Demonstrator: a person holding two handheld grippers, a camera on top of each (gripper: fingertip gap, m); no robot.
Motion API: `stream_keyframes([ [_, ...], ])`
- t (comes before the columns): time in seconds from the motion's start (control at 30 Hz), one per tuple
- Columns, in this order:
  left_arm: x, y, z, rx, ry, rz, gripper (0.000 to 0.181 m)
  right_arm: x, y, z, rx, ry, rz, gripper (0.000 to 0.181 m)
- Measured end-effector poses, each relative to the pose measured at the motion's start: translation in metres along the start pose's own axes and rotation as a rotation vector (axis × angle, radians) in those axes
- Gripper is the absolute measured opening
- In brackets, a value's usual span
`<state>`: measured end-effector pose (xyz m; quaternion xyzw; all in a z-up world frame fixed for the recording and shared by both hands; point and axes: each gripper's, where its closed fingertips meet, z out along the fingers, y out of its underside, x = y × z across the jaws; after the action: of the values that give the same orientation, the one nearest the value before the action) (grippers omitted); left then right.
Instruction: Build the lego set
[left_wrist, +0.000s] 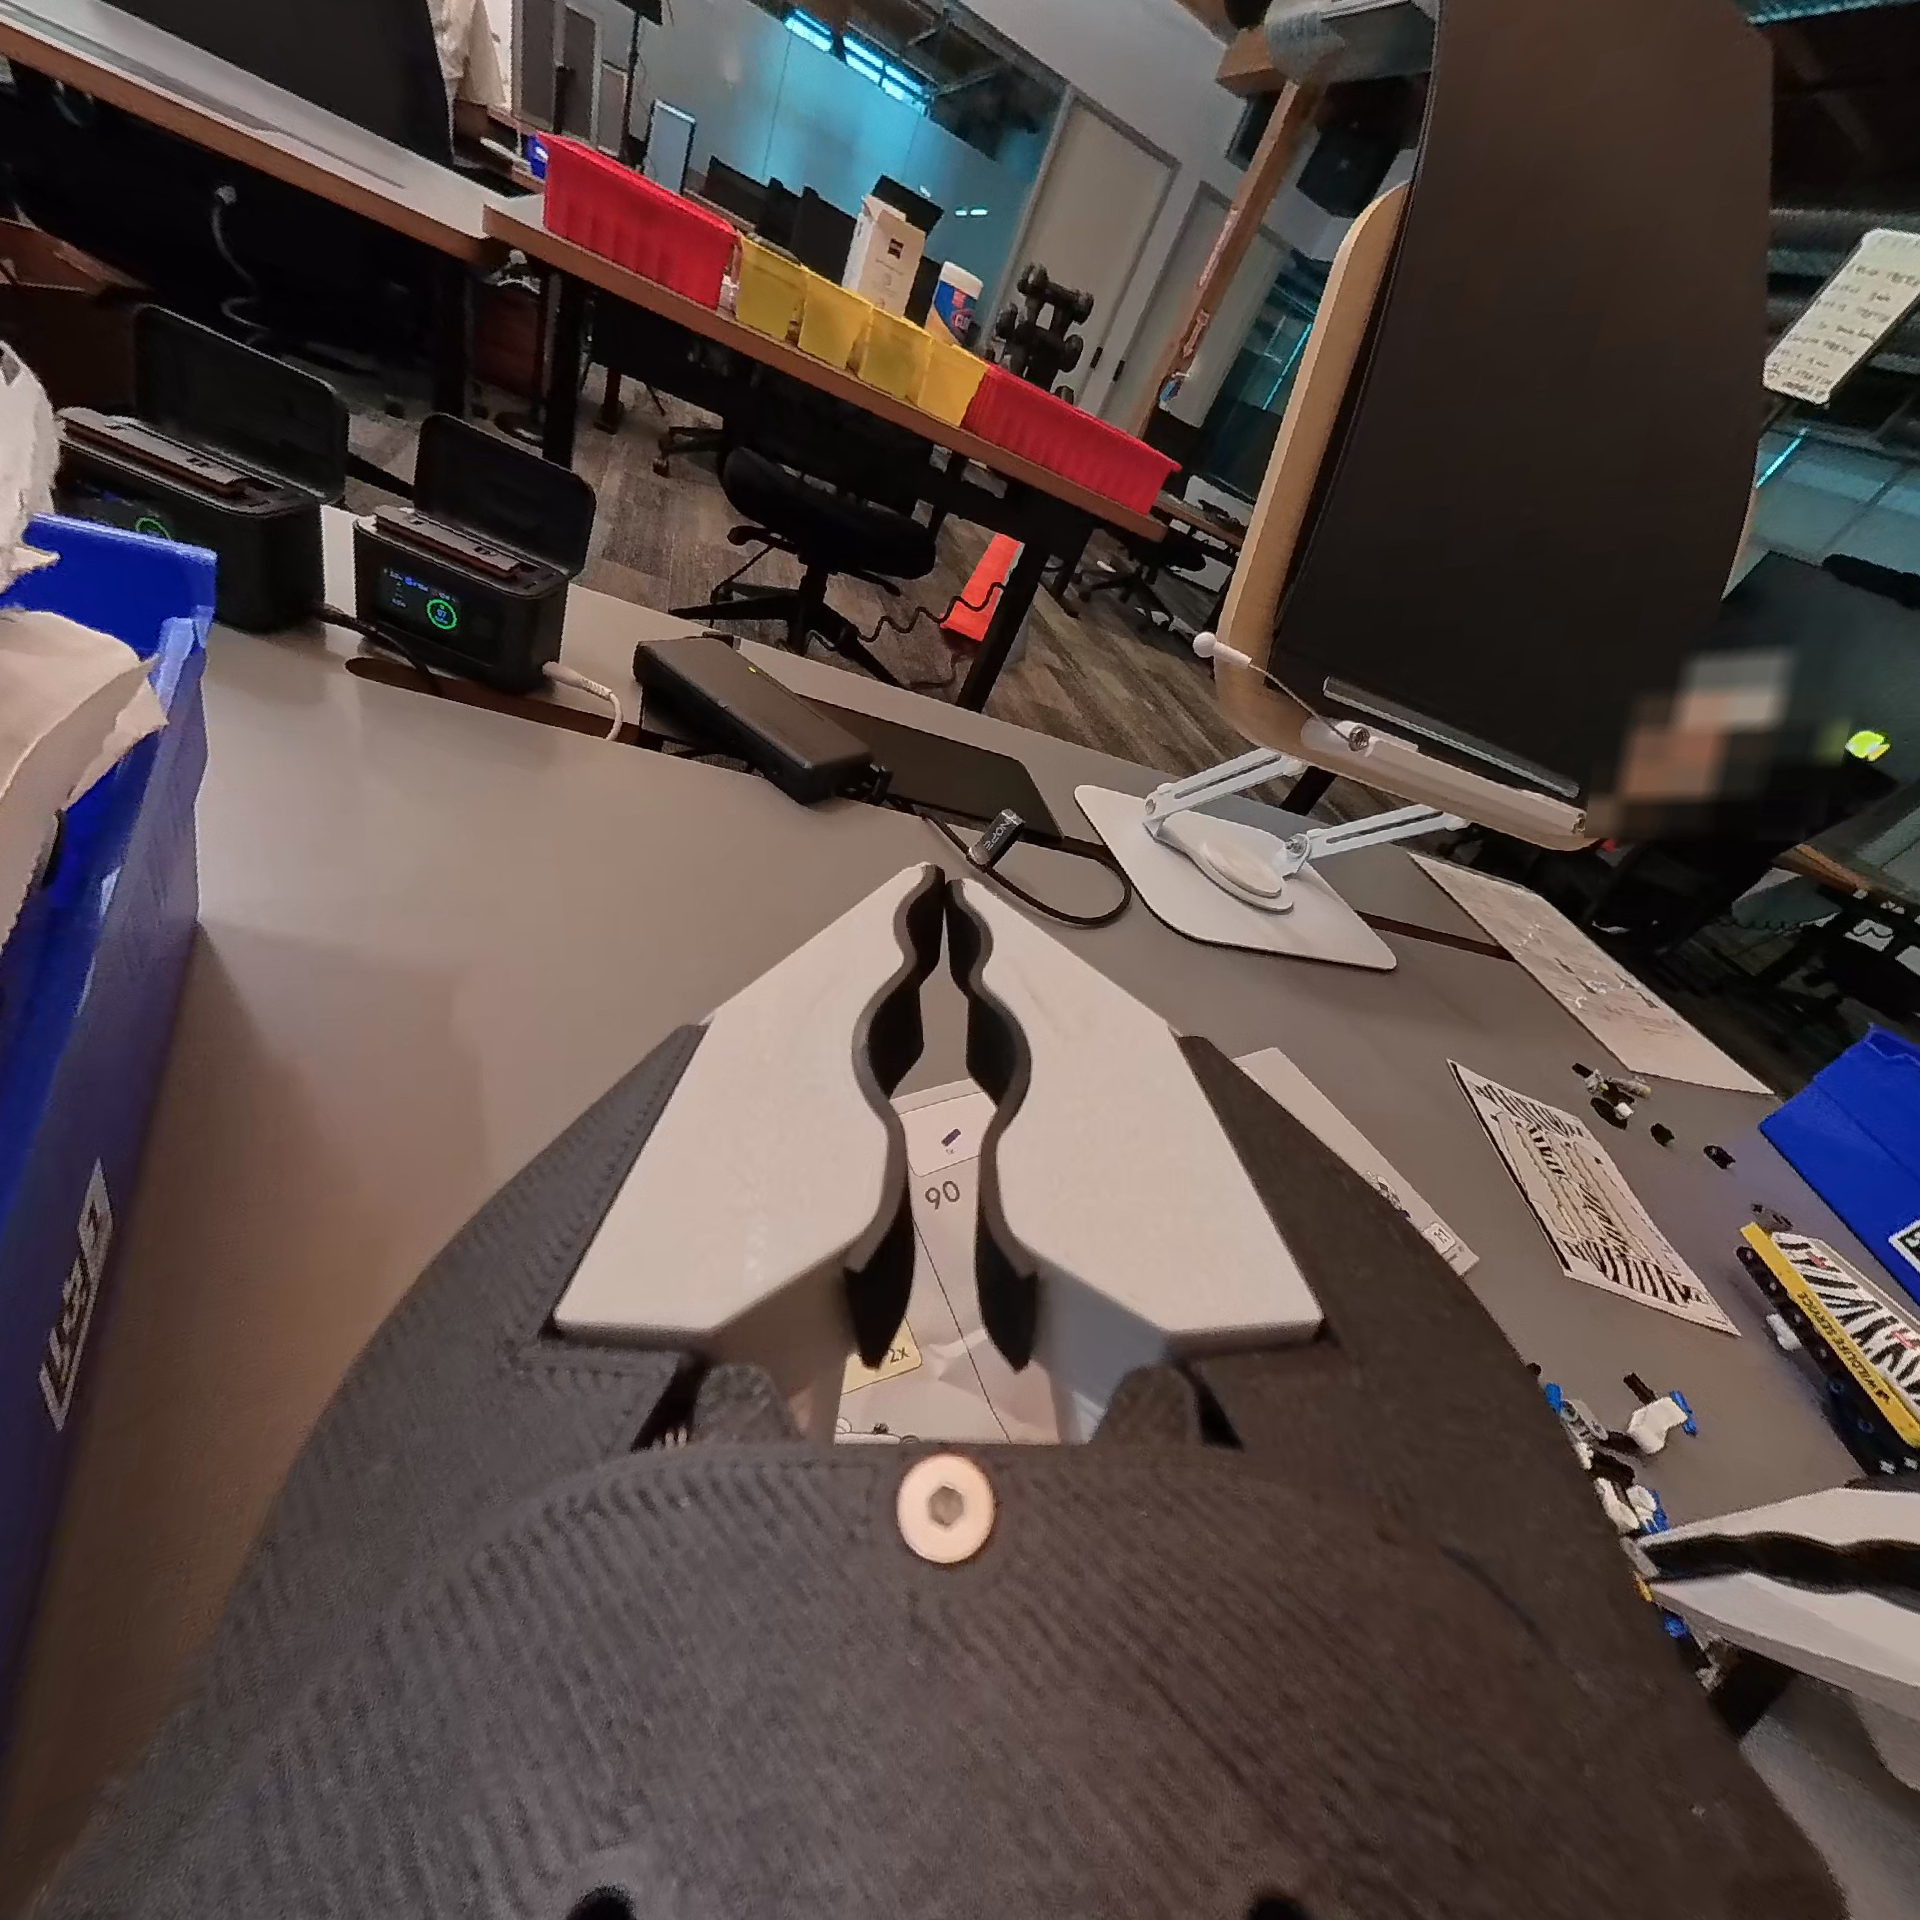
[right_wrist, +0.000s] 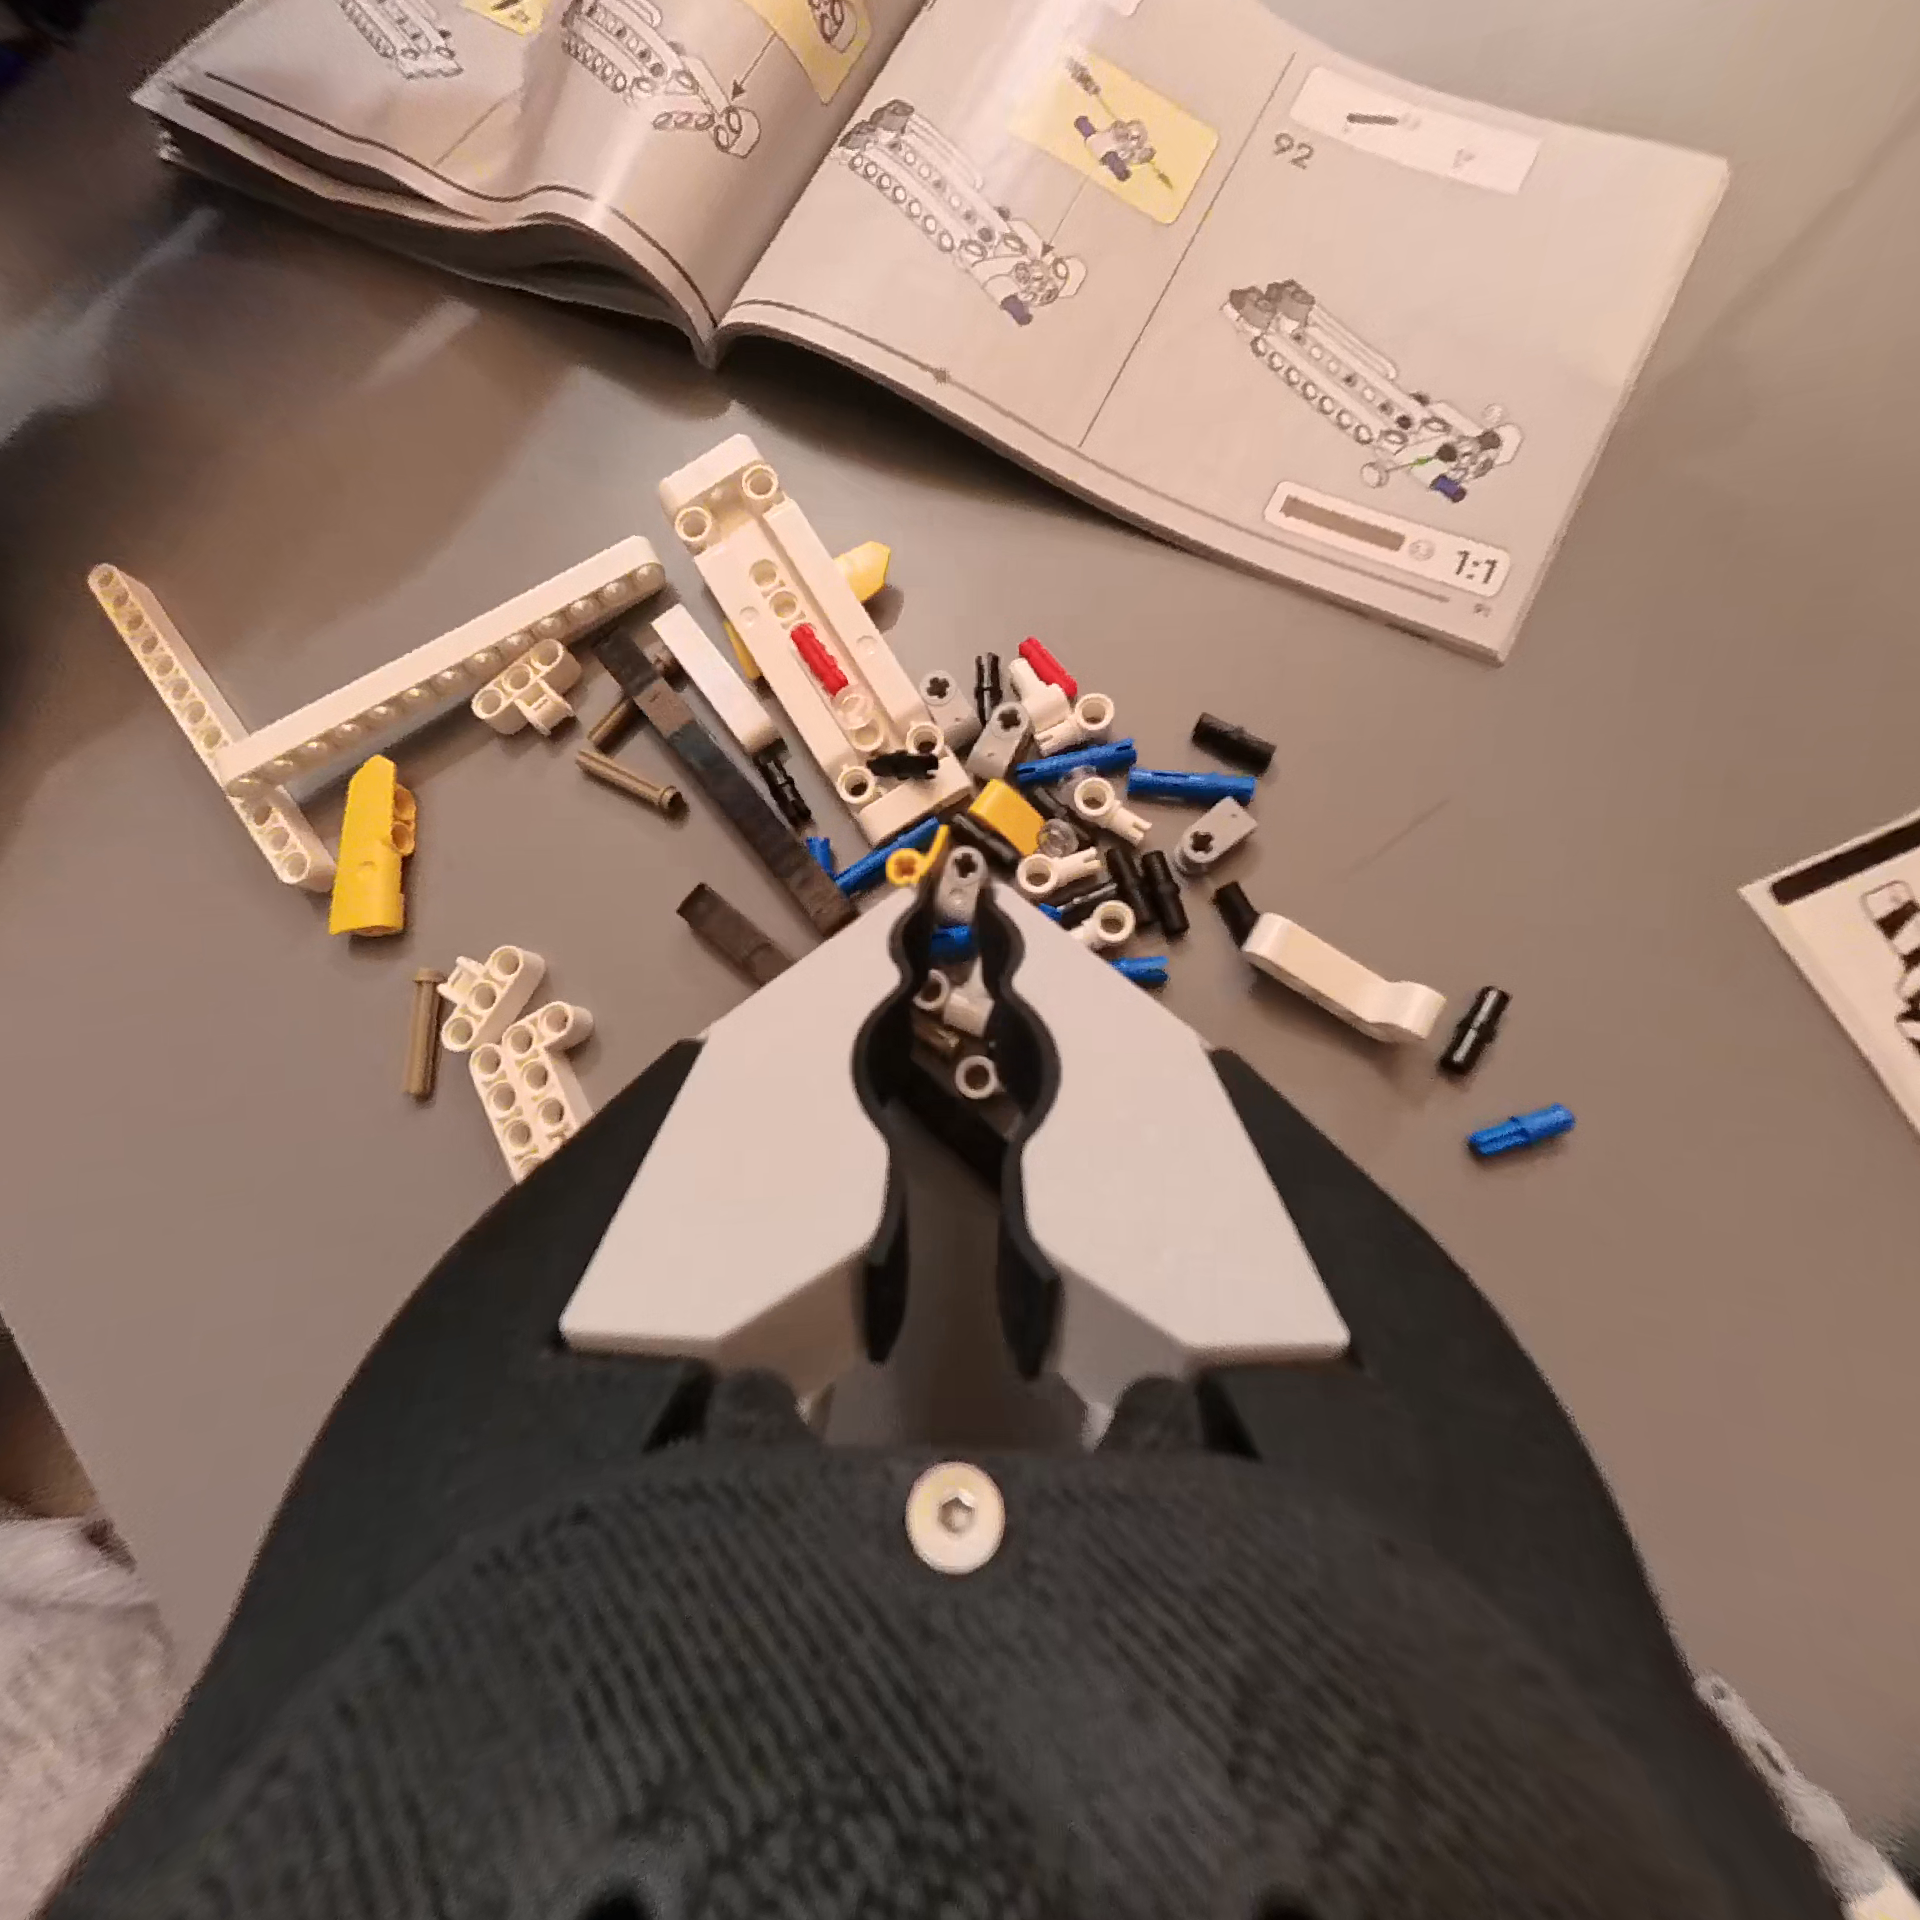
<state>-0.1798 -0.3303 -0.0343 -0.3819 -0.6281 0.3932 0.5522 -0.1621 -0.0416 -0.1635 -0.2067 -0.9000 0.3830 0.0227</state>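
Right wrist view: instruction booklet (right_wrist: 1195, 312) beyond loose pieces (right_wrist: 1039, 790).

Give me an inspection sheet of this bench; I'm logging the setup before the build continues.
Surface: smooth grey tabletop, level, no spills seen.
Job's things: open paper instruction booklet beyond a pile of small white, blue, black and yellow plastic pieces; long white holed beams beside it.
Clutter: striped sticker sheet; blue plastic bin holding crumpled paper.
Grippers: left claw shut, empty, raised above the booklet; right claw nearly shut at the pile, grasp unclear.
Cables: black cable by the black power brick.
Surroundings: tablet on a white stand, two black charging cases, red and yellow bins on a far table.
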Motion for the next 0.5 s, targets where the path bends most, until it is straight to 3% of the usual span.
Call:
stream_keyframes([
  [0.23, 0.003, -0.004, -0.002, 0.019, 0.016, 0.000, 0.000, -0.004, -0.009, -0.011, 0.081, -0.034, 0.013, 0.005],
  [0.4, 0.034, -0.006, -0.001, 0.045, 0.164, 0.051, 0.007, -0.017, -0.040, -0.048, 0.283, -0.056, -0.035, 0.006],
  [0.5, 0.046, 0.008, 0.006, -0.005, 0.190, 0.118, 0.008, -0.020, -0.044, -0.071, 0.345, -0.051, -0.059, 0.005],
])
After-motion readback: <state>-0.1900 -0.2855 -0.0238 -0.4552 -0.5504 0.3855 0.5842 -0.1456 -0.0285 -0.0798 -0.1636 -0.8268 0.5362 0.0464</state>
